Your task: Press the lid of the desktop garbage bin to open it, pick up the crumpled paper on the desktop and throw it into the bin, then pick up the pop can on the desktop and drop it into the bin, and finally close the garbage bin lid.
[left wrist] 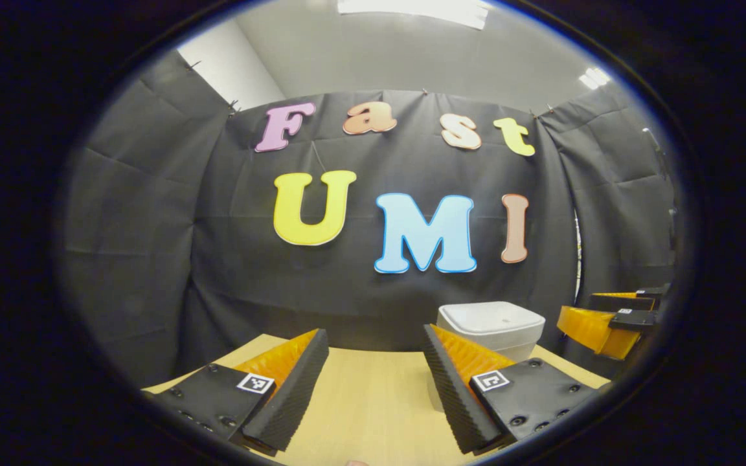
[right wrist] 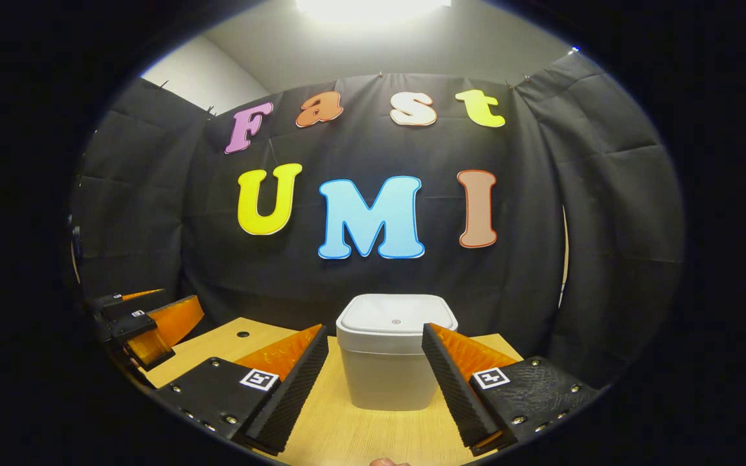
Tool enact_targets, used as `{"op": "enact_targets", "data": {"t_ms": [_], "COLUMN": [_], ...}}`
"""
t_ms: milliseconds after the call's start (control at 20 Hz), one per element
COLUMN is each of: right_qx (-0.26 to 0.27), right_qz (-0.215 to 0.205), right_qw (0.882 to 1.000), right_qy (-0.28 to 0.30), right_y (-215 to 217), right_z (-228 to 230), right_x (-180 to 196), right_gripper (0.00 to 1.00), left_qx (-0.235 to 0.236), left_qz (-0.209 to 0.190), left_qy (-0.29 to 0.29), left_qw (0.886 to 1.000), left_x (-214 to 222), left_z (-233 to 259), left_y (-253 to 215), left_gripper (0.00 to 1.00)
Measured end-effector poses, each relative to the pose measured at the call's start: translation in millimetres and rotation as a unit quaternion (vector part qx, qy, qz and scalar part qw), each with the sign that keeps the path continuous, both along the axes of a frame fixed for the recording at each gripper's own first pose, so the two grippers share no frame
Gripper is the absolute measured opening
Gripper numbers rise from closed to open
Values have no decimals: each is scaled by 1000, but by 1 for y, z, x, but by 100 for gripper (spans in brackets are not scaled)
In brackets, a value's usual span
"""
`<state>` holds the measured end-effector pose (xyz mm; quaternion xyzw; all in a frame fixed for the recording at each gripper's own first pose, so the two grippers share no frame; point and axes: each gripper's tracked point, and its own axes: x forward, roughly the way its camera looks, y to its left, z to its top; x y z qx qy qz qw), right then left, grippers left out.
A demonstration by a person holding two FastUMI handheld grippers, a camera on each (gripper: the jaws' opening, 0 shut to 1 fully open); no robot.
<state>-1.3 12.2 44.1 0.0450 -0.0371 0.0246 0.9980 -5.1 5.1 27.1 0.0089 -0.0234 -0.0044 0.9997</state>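
In the right gripper view, the right gripper (right wrist: 375,362) is nearest, its two fingers spread wide apart with nothing between them, held over the pale wooden table (right wrist: 347,433). Just past the fingertips and framed between them stands the bin (right wrist: 394,362), a small white tub with rounded corners that narrows slightly toward its base. Its lid (right wrist: 396,315) is down, a flat square-ish cap a little wider than the body, with a tiny dot at its centre. Off to the left of that view, beyond the table's edge, the left gripper (right wrist: 146,323) hangs in the air. In the left gripper view, the left gripper (left wrist: 376,369) likewise has its fingers parted and empty above bare tabletop, and the bin sits farther back on the right, partly hidden behind the right-hand finger, its closed lid catching the light. The right gripper (left wrist: 609,323) shows beyond it at the far right edge. Behind everything hangs the black cloth wall (right wrist: 153,213).
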Motion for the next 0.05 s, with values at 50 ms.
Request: {"op": "enact_targets", "data": {"t_ms": [50], "right_qx": [-2], "right_qz": [1], "right_qw": [1000], "right_qy": [0], "right_y": [5], "right_z": [-1], "right_x": [-1], "right_gripper": [94], "left_qx": [7], "left_qz": [-5], "left_qy": [-2], "left_qw": [1000], "left_x": [2], "left_z": [1], "left_y": [-1], "left_gripper": [95]}}
